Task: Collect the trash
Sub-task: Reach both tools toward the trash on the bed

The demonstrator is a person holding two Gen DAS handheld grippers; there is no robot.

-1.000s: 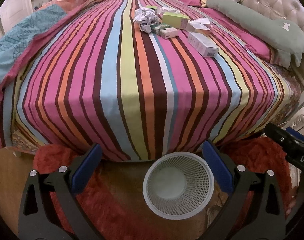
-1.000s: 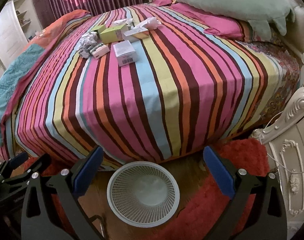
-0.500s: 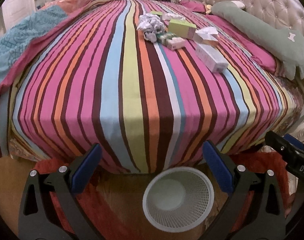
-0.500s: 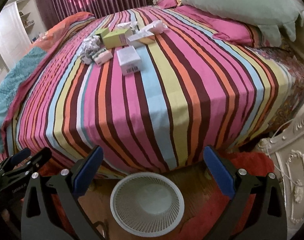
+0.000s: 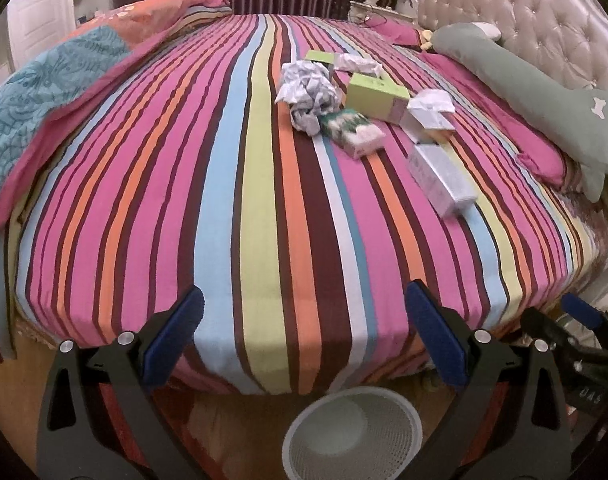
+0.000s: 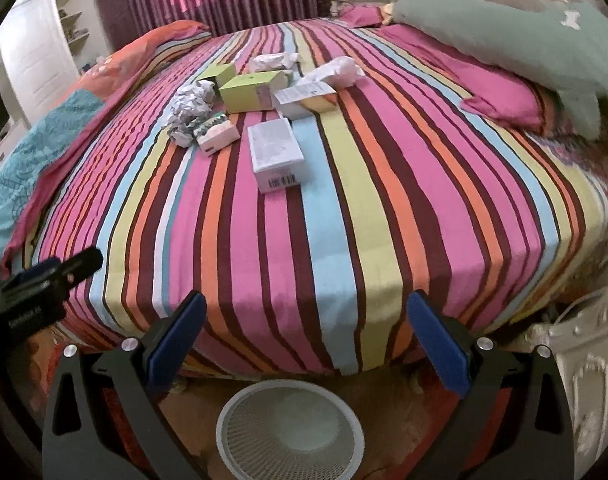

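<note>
Trash lies in a cluster on the striped bed (image 5: 264, 200): a crumpled paper ball (image 5: 308, 92) (image 6: 190, 110), a green box (image 5: 376, 96) (image 6: 250, 92), a small green-and-white packet (image 5: 354, 132) (image 6: 216, 134), a white carton (image 5: 440, 178) (image 6: 274, 152) and white wrappers (image 6: 336, 70). A white mesh bin (image 5: 352, 432) (image 6: 290, 430) stands on the floor at the bed's foot. My left gripper (image 5: 304, 344) and right gripper (image 6: 304, 340) both hang open and empty above the bin, well short of the trash.
A long green pillow (image 5: 544, 92) (image 6: 524, 28) and pink pillows lie along the bed's right side. A teal-and-orange quilt (image 5: 44, 92) is bunched on the left. A white carved nightstand (image 6: 576, 380) stands at right, red rug (image 6: 388, 408) around the bin.
Both grippers have risen and moved forward toward the bed; the bin has slid lower in both views and the trash looms larger. Both stay open.
</note>
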